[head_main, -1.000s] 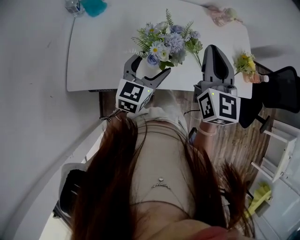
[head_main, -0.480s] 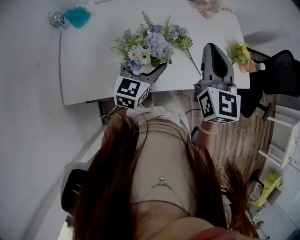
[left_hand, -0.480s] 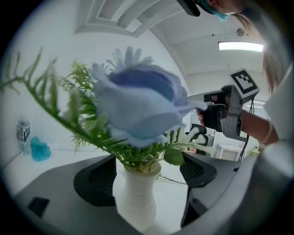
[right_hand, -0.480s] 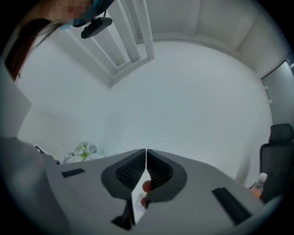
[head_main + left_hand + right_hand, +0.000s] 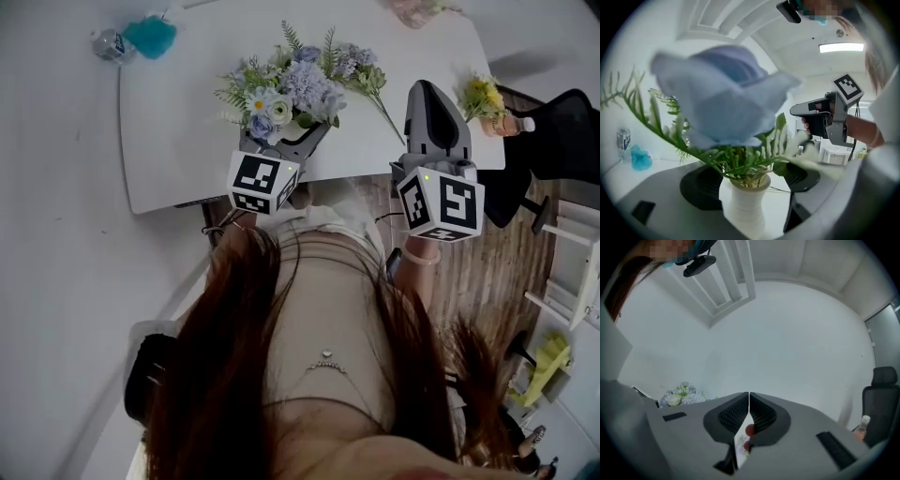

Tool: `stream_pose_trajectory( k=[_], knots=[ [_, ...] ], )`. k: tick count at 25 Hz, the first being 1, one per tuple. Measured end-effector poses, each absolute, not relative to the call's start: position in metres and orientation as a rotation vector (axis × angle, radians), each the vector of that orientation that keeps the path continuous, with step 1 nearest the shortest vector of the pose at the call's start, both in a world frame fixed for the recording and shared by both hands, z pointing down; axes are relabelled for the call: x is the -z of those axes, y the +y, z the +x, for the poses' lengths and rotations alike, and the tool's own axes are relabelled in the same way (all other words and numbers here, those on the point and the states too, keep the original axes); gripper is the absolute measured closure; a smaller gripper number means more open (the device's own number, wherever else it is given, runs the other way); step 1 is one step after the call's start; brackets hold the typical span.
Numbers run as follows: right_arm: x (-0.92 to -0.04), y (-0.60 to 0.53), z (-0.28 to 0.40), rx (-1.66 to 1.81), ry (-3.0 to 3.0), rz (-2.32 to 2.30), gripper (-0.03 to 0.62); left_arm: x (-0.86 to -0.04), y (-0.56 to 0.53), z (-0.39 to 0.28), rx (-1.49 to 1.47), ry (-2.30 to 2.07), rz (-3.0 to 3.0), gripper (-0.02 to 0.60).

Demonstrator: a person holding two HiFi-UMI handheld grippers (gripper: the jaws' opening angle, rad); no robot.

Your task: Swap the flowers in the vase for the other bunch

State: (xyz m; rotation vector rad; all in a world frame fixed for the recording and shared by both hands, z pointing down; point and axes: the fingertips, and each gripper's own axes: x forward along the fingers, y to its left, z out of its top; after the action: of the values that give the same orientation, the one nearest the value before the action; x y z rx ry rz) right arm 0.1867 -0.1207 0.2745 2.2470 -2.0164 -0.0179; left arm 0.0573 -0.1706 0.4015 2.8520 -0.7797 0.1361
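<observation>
Vase bracketed at the near edge, swap not begun

My left gripper stands wide with the white vase between its jaws and a gap showing on one side, so I judge it placed to steady the vase, not clamped. The blue flowers are in the vase, at the near edge of the table. My right gripper is closed on nothing, level over that edge, free to pull stems. A yellow bunch sits at the right edge and a pink bunch at the far right corner; I cannot tell which is the replacement
</observation>
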Motion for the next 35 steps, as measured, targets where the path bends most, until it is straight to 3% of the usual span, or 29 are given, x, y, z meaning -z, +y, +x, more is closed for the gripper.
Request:
stream_pose_trajectory(
  k=[6, 13, 35],
  knots=[
    [-0.279, -0.122, 0.187, 0.01, -2.02, 2.26, 0.566, -0.395, -0.172, 0.053, -0.096, -0.836, 2.877, 0.298],
    [-0.276, -0.121, 0.194, 0.016, -2.022, 2.293, 0.566, -0.382, -0.176, 0.05, -0.033, -0.906, 2.908, 0.372],
    [-0.292, -0.132, 0.222, -0.116, -2.154, 2.361, 0.566, -0.304, -0.186, 0.051, 0.107, -0.966, 2.941, 0.424]
  ],
)
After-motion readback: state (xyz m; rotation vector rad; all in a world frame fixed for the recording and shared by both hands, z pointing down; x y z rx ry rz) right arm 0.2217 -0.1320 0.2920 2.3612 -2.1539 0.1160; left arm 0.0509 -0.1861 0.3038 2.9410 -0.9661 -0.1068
